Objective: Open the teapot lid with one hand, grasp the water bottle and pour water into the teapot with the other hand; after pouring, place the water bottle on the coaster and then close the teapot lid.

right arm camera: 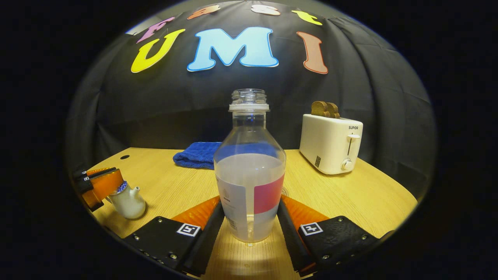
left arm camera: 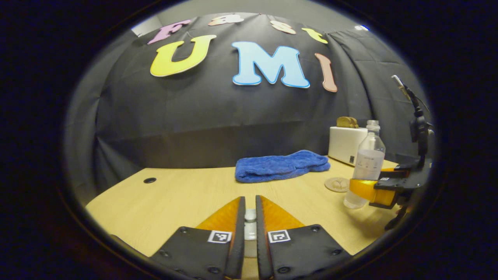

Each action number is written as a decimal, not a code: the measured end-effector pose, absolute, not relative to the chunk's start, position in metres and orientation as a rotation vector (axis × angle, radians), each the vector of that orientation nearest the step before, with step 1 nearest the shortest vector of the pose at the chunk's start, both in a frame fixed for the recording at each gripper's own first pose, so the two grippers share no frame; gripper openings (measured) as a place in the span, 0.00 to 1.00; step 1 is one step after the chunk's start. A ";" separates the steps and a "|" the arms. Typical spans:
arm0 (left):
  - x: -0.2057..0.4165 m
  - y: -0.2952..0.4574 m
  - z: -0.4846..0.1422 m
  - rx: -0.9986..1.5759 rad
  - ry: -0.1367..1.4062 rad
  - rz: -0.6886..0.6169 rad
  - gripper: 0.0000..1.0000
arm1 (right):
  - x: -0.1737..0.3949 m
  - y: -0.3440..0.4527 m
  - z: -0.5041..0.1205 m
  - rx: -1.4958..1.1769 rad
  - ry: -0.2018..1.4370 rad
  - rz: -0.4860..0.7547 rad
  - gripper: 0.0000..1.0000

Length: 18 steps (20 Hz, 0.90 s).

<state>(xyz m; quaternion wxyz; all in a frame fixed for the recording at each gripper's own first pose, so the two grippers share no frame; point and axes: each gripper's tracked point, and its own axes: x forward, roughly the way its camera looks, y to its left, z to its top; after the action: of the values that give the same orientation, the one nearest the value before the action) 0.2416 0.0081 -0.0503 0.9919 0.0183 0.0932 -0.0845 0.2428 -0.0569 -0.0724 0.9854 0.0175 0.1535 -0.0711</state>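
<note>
1. The right tongs (right arm camera: 249, 217) grip the water bottle (right arm camera: 249, 171) low on its body, one finger on each side, so that the uncapped neck stays clear for pouring. The bottle is upright, its base at or just above the bench (right arm camera: 350, 194); contact cannot be confirmed.
2. The left tongs (left arm camera: 249, 225) are closed on the knob of the teapot lid (left arm camera: 250, 227), ready to lift it.
3. The teapot (right arm camera: 128, 202) stands on the bench, well apart from the bottle, spout towards it.
4. The coaster (left arm camera: 337, 184) lies just beside the bottle, near for set-down after pouring.
</note>
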 end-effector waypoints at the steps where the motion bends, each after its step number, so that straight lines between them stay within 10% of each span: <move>1: 0.239 0.008 -0.052 0.037 0.189 -0.168 0.26 | 0.243 -0.057 -0.072 0.034 0.312 -0.143 0.78; 18: 0.231 0.022 -0.020 -0.076 0.073 -0.176 0.18 | 0.242 -0.052 -0.073 0.029 0.315 -0.108 0.75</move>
<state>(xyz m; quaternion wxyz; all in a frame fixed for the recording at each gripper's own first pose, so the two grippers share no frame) 0.2314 0.0219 -0.0196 0.9947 -0.0380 0.0366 -0.0878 0.2416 -0.0523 -0.0730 0.9861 0.0142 0.1565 -0.0537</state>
